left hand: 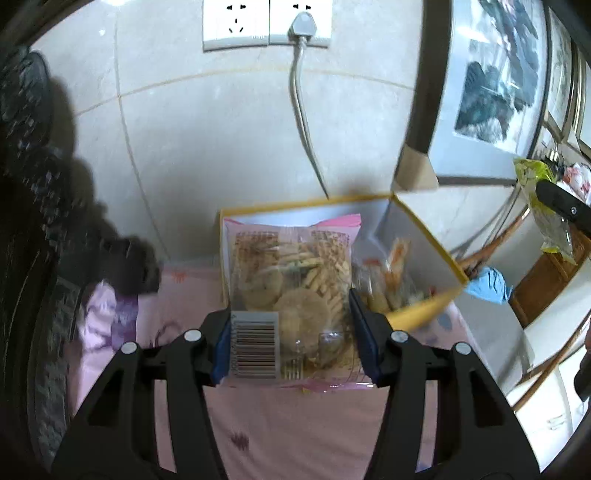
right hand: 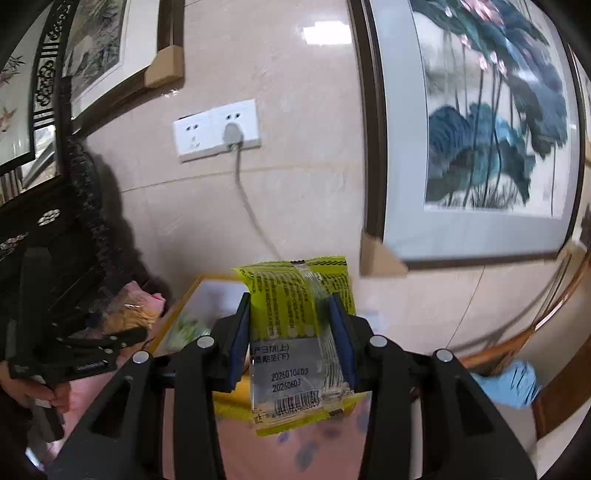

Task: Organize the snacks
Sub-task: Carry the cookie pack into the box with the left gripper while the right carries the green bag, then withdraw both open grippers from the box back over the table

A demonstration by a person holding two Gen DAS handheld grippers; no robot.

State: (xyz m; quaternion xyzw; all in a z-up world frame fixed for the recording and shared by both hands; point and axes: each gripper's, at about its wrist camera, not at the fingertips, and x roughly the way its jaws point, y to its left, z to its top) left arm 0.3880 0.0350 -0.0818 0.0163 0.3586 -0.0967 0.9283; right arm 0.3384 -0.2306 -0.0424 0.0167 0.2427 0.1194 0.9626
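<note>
Right gripper (right hand: pixel 291 339) at 6 o'clock, blue pads clamped on a yellow-green plastic snack packet (right hand: pixel 295 332). Yellow-rimmed open cardboard box (right hand: pixel 184 299) behind it, toward 9. Left gripper (right hand: pixel 122 338) at 8 o'clock, contents blurred.

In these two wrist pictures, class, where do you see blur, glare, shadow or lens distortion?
Left wrist view: the yellow box edge is smeared by motion, the socket cable casts a soft shadow, and the fisheye bends the wall tile lines. Right wrist view: glare patches shine on the wall tiles, the framed lotus painting bows, and the blue cloth is blurred.
</note>
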